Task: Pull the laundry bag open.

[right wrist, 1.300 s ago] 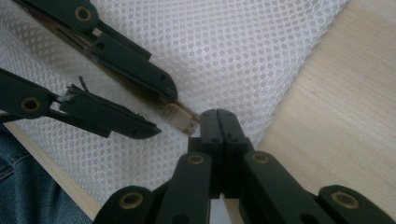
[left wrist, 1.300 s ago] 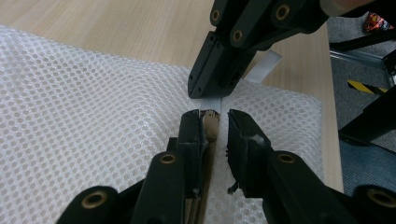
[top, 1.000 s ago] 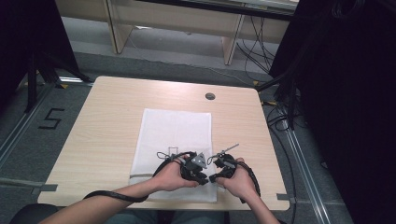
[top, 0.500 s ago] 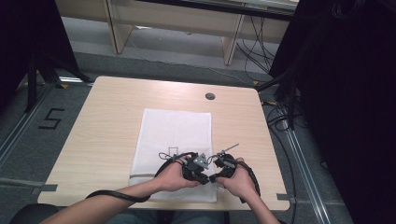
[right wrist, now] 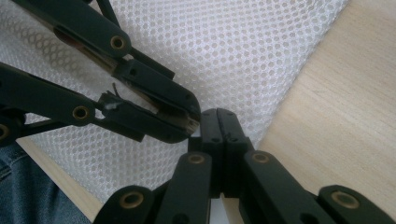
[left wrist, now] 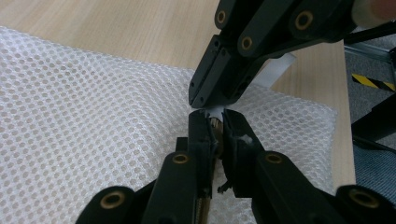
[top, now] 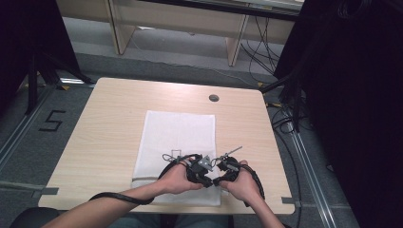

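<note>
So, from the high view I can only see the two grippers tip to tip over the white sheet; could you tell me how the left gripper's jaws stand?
Observer: In the left gripper view, the left gripper has just been closing its jaws. They stand nearly together, with a small white tab at their tips, seemingly pinched.
Operator: Thank you, and the right one's jaws?
Observer: In the right gripper view, the right gripper has its jaws pressed fully together, tips right beside the left gripper's.
Operator: And is the sheet plain cloth?
Observer: No, the white sheet is an open mesh of small round holes.
</note>
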Demonstrator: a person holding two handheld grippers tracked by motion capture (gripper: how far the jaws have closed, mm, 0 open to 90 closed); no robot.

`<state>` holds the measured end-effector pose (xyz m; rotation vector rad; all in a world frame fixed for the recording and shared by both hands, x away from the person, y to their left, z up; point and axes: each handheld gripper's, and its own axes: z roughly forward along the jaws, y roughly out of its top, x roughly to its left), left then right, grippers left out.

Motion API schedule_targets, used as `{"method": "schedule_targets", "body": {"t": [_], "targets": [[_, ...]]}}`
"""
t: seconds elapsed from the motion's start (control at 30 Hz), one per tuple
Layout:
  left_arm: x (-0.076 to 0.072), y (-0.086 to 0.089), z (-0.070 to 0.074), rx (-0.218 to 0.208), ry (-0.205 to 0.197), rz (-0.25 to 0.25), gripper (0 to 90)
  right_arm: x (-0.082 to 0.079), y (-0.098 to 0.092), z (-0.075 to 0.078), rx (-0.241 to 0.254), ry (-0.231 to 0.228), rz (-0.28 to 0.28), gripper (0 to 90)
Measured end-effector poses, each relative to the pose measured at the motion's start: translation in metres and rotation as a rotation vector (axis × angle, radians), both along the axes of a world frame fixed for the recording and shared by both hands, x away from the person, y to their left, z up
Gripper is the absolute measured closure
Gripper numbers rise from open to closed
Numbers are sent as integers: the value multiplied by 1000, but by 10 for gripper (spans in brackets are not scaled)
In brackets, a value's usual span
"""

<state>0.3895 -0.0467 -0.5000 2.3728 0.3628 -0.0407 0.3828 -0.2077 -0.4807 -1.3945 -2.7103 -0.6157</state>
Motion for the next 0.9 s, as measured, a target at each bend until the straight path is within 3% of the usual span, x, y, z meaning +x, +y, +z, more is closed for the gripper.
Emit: {"method": "schedule_targets", "body": {"t": [0.07,0.17,0.3,0.47,0.63,0.8,0.83,0.9], "targets": [[0,1,1,16,-10,-9,821,0,0,0,-2,-5,7,900],[-1,0,1,-8,9,7,821,1,0,0,6,4,4,900],[-1,1,1,-3,5,3,821,0,-1,0,7,33,-23,900],[0,1,1,-1,3,-5,822,0,0,-1,-8,6,8,900],[0,2,1,3,-2,-11,823,0,1,0,-17,27,-6,900],[2,18,10,28,-16,1,823,-1,2,1,-24,18,-9,900],[3,22,11,25,-6,11,822,0,2,0,-29,6,3,900],[3,29,12,-21,17,12,822,1,3,1,-32,14,10,900]]}}
